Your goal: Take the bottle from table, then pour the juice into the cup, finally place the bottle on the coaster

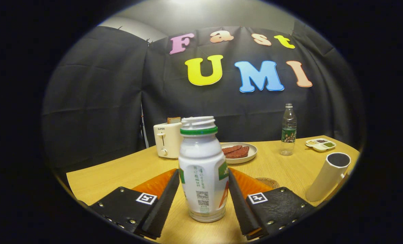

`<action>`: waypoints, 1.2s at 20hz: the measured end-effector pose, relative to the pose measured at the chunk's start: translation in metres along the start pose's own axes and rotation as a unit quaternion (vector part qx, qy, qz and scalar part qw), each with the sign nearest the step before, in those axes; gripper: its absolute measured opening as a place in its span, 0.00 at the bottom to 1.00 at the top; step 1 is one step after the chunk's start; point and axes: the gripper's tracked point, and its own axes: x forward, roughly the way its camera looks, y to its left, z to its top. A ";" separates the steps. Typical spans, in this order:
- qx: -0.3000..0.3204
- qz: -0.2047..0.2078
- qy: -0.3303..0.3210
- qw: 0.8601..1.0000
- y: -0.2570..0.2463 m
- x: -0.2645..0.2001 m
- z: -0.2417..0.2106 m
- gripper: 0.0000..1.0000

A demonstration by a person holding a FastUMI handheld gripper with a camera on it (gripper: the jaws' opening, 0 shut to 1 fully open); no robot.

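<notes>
White bottle (pixel 203 176), uncapped and upright on the table (pixel 120 173), stands between the fingers of the tool (pixel 203 200); both fingers flank it closely, though contact cannot be confirmed. Coaster (pixel 268 182) lies just beyond the right finger; cup (pixel 328 176) farther right. Beyond: toaster (pixel 167 139), plate (pixel 239 152), clear bottle (pixel 288 130).

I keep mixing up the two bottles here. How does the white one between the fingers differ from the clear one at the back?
The white bottle is opaque, squat and uncapped; the clear bottle is see-through, slim and capped. The white one stands between the fingers of the gripper, which flank it closely; the clear one stands far beyond, beside a divided dish. Both stand upright on the table and carry labels.
</notes>
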 end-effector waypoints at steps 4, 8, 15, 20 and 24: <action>-0.007 -0.014 -0.005 1.000 -0.005 0.000 0.002 0.73; -0.001 -0.022 -0.002 1.000 -0.010 -0.004 0.002 0.70; 0.076 -0.002 -0.039 0.996 -0.025 -0.013 0.027 0.70; 0.174 0.012 -0.067 0.982 -0.044 -0.016 0.040 0.70; 0.260 0.021 -0.086 0.962 -0.064 -0.020 0.046 0.70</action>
